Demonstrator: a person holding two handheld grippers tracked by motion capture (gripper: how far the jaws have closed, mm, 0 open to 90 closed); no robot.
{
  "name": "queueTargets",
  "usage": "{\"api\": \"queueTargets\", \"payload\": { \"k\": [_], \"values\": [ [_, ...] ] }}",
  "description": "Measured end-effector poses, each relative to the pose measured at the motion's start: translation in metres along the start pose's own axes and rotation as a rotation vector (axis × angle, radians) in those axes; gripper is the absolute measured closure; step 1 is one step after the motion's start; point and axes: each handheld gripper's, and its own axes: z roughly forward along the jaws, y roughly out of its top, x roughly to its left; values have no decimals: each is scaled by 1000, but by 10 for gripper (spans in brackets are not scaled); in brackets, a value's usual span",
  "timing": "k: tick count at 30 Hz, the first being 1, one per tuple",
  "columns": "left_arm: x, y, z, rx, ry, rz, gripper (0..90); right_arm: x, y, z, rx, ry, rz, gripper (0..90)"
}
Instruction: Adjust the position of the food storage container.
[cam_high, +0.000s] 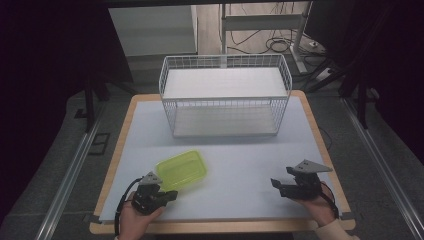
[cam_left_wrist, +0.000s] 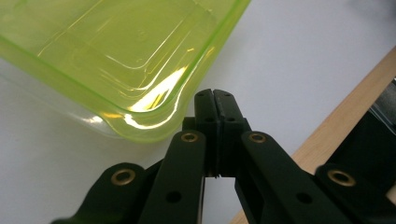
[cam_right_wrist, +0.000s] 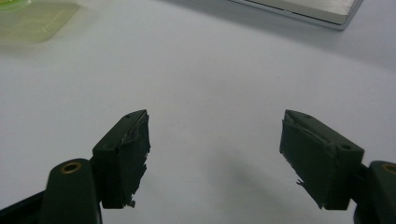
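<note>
Translucent lime-green rectangular plastic tray (cam_high: 182, 169) lies flat on the white worktop (cam_high: 240, 155), near its front-left. Left gripper (cam_left_wrist: 214, 95), fingers clenched empty beside the tray's corner, should open before grasping its rim; right gripper (cam_right_wrist: 215, 154) fingers released.

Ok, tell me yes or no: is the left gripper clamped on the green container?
No: in the left gripper view the left gripper has its jaws shut together on nothing, just beside the green container's corner.
</note>
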Motion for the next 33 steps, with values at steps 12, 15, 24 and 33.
{"api": "queueTargets", "payload": {
  "k": [12,15,24,33],
  "values": [
    [18,0,-3,-7,45,-33,900,1,0,1,3,2,-5,243],
    [21,0,-4,-9,50,-41,900,1,0,1,4,3,-5,243],
    [34,5,-8,-25,53,-72,900,1,0,2,7,3,-7,242],
    [18,2,-26,-66,18,-43,900,1,0,1,5,1,-9,243]
  ]
}}
